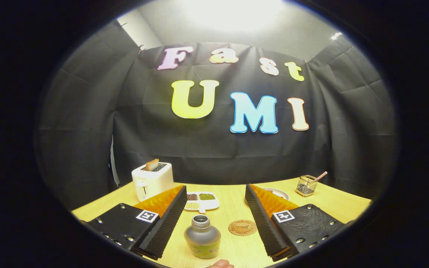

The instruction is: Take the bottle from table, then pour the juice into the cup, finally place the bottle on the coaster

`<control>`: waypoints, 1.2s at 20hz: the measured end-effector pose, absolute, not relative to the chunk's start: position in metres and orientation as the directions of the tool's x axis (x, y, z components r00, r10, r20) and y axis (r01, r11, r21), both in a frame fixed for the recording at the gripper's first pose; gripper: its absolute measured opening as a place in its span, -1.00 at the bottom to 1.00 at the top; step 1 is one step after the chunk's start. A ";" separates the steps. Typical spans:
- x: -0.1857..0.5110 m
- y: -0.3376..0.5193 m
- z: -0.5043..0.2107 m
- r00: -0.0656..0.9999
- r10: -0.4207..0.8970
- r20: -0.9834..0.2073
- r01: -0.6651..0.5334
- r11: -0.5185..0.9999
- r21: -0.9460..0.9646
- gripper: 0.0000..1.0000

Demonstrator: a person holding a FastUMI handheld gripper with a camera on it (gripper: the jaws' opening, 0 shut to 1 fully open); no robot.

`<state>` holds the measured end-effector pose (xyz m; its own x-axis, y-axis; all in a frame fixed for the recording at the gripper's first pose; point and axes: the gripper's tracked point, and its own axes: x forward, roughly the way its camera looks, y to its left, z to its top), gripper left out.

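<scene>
The tabletop (pixel 233 197) is a pale wood surface running from the near edge back to the booth's black wall. At its far left corner stands a white toaster (pixel 152 181) with a slice of bread (pixel 152 164) poking out of the slot. A white divided dish (pixel 201 201) of beans or grains sits near the middle, just beyond the left finger's tip, and a small wire holder (pixel 306 185) with a stick in it stands toward the far right edge.

The gripper (pixel 215 197) hangs above the near part of the tabletop, its fingers spread wide apart and holding nothing. The bottle (pixel 202 237) stands upright between them, nearer the left finger than the right and close to the near edge, its long axis vertical and its neck open (no cap is visible). The round coaster (pixel 242 227) lies flat just to the bottle's right, still inside the gap and close to the right finger.

The bottle sits low and near, so the fingers probably need to drop and shift slightly left before closing. I cannot pick out the cup with any certainty.
</scene>
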<state>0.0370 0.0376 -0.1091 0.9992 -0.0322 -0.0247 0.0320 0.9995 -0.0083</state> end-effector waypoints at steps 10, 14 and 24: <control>0.054 0.056 -0.176 0.999 -0.001 -0.049 0.000 0.999 -0.038 0.93; 0.056 0.056 -0.192 0.998 -0.005 -0.059 0.003 1.000 -0.027 0.93; 0.065 0.056 -0.215 0.997 0.002 -0.083 -0.003 1.000 -0.011 0.92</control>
